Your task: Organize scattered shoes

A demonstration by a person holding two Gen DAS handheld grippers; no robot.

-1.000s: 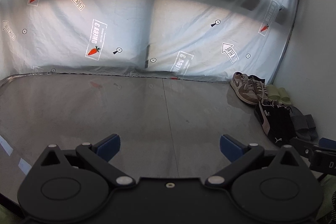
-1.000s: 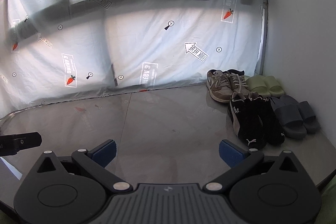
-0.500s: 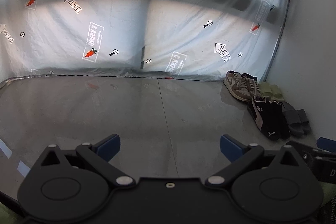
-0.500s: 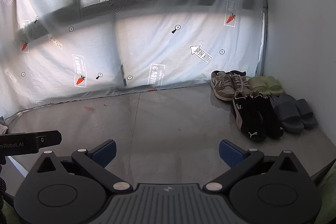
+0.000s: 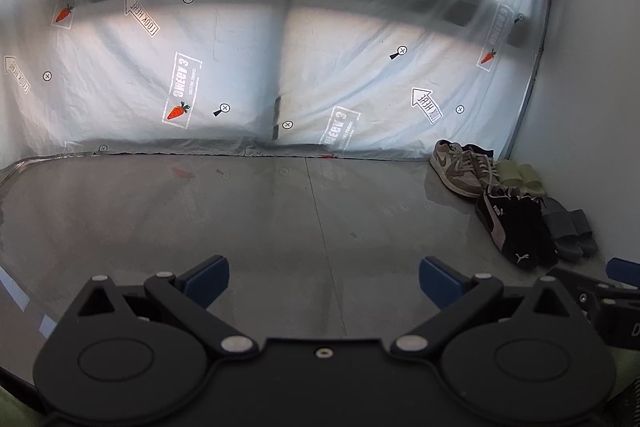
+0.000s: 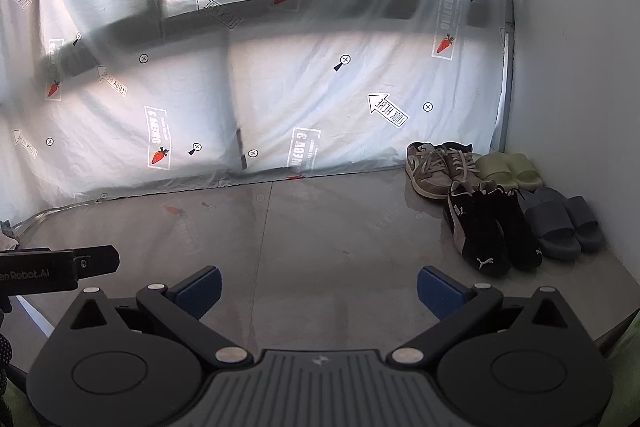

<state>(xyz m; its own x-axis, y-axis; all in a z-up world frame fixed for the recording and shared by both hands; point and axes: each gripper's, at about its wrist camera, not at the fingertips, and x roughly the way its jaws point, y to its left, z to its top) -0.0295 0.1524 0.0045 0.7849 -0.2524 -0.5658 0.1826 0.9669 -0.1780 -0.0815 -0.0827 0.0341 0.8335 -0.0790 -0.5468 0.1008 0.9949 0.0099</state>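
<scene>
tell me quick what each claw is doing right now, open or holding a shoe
Left claw: open, holding nothing.
Right claw: open, holding nothing.

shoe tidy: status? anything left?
Looks done: tan sneakers, green slides, black sneakers and grey slides sit paired in the corner. Left gripper and right gripper are open, holding nothing. No stray shoes visible on the floor.

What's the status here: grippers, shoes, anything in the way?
Left gripper and right gripper open, empty. Four shoe pairs lined up in the corner by the wall. Floor between unobstructed.
</scene>
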